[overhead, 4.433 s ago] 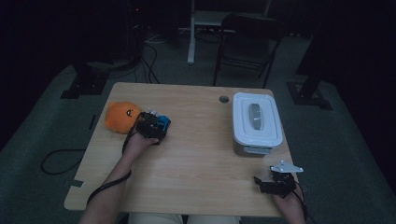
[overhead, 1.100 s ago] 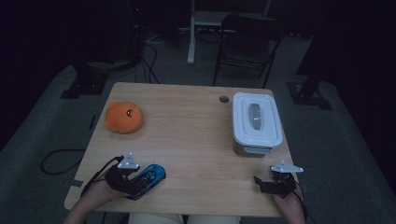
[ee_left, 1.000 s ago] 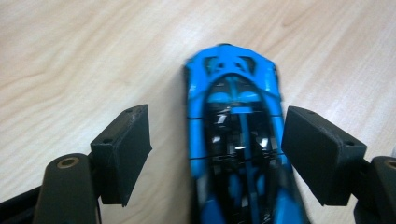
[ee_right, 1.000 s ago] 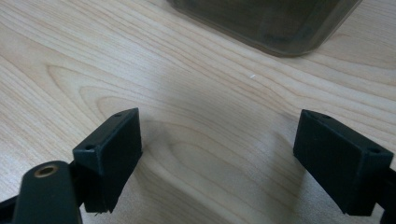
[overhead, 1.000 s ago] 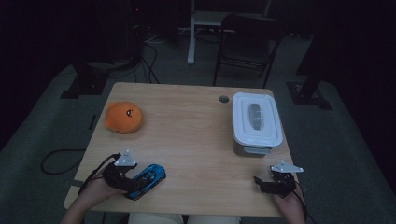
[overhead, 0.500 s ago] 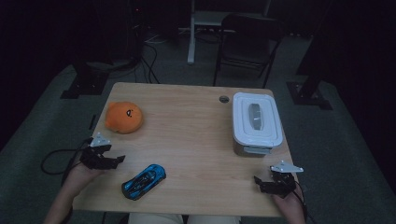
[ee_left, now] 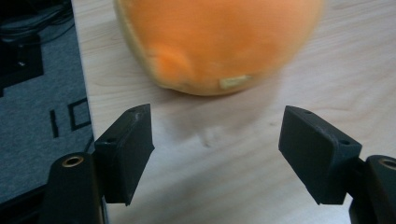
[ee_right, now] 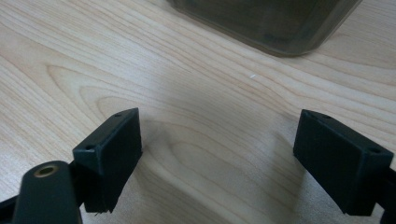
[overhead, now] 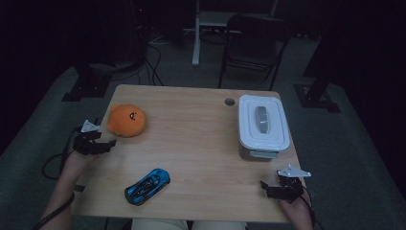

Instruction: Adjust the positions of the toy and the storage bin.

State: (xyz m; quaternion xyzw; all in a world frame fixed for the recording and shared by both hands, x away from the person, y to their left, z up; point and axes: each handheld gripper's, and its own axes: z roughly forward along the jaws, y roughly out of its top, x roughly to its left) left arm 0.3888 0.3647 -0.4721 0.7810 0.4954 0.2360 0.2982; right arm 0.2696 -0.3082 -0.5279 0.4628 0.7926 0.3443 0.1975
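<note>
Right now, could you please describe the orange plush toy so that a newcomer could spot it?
Start at the wooden table and go to its far left corner. The plush toy sits there, just ahead of the left claw: round, soft, orange, unlike the glossy blue car.

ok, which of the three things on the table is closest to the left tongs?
The orange plush toy, just ahead of the open left tongs at the table's left edge. The blue toy car and white lidded box lie farther off.

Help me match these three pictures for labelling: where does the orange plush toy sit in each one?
High view: orange plush toy at the table's left side, just beyond the left gripper.
Left gripper view: orange plush toy across the top, ahead of the open jaws, untouched.
Right gripper view: not in it; a grey container stands at the top.
Shared landmark: the light wooden table.
</note>
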